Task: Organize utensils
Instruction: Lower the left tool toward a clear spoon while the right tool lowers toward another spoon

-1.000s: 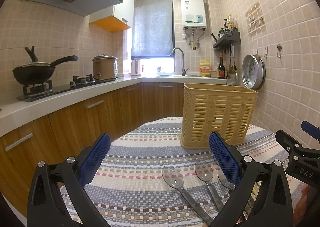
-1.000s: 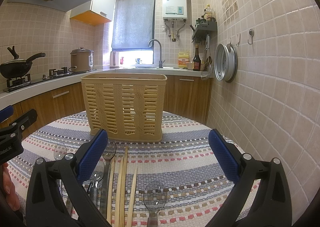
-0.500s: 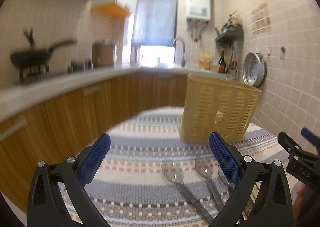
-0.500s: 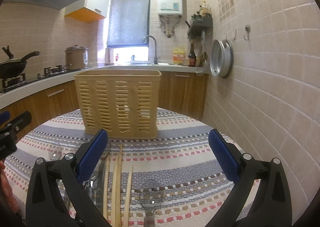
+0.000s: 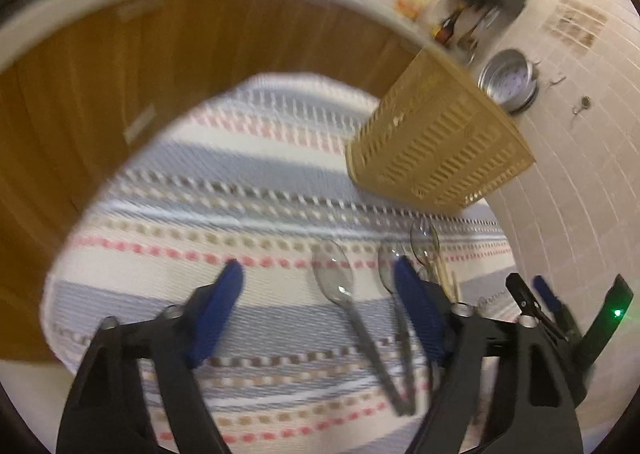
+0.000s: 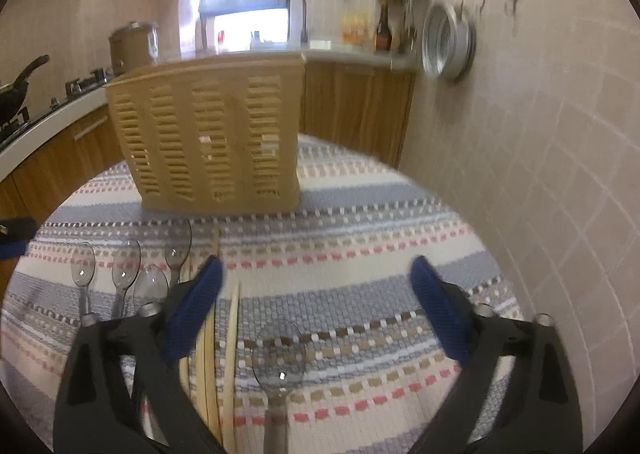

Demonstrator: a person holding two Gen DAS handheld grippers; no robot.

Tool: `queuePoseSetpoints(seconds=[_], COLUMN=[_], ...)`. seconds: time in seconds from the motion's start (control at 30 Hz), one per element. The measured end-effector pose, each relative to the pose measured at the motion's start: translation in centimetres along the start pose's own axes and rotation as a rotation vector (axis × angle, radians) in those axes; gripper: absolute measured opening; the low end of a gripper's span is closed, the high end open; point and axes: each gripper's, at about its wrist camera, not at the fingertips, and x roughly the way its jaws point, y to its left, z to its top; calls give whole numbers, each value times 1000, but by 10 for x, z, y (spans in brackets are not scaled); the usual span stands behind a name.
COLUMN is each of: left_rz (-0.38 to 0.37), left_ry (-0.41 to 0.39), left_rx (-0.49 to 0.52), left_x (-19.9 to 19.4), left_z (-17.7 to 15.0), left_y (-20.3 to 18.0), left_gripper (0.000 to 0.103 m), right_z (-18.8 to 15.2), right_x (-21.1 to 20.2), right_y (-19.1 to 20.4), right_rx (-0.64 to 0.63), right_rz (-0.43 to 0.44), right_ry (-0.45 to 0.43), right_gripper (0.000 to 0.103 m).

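1. Utensil basket (image 6: 208,134): tan slotted plastic, upright at the 12 o'clock end of the round table. Open top faces up, presumably so utensils can be dropped in from above. What it holds cannot be seen through the slots.

2. Striped tablecloth (image 6: 360,254): covers the table; every loose utensil lies on it.

3. Clear-bowled spoons (image 6: 120,270), a group of four: laid side by side at about 9 o'clock of the cloth, bowls toward the basket, handles toward the person, likely so the handles are the first thing reached.

4. Single spoon (image 6: 279,358): lies apart at 6 o'clock in the right wrist view, bowl forward, directly between the right tongs' arms.

5. Chopsticks (image 6: 232,338): pale wood, several laid lengthwise just beside the single spoon, at its 9 o'clock.

6. Right tongs (image 6: 316,306): tilted down over the single spoon, jaws closing, pads not yet touching it. Grasping nothing.

7. Left tongs (image 5: 316,306): tilted down over the grouped spoons, jaws closing; one spoon (image 5: 340,294) lies between the pads, untouched as far as the blur allows. Grasping nothing.

8. Judged stage: opening pick, each tool apparently lined up on a spoon.
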Motion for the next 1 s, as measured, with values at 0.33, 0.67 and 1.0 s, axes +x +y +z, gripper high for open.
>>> queuePoseSetpoints(seconds=[0.33, 0.67, 1.0], left_rz=[13, 126, 133], left_ry=[176, 191, 251], left_rx=[-134, -79, -62], left_x=[47, 58, 61], left_z=[5, 15, 23], left_y=[-5, -26, -27], left_gripper=[54, 50, 42], right_z=[16, 6, 3], right_x=[37, 54, 58], right_y=[-35, -6, 4], right_rx=[115, 23, -15], right_rz=[193, 180, 154], right_ry=[349, 508, 555], right_gripper=[57, 51, 49])
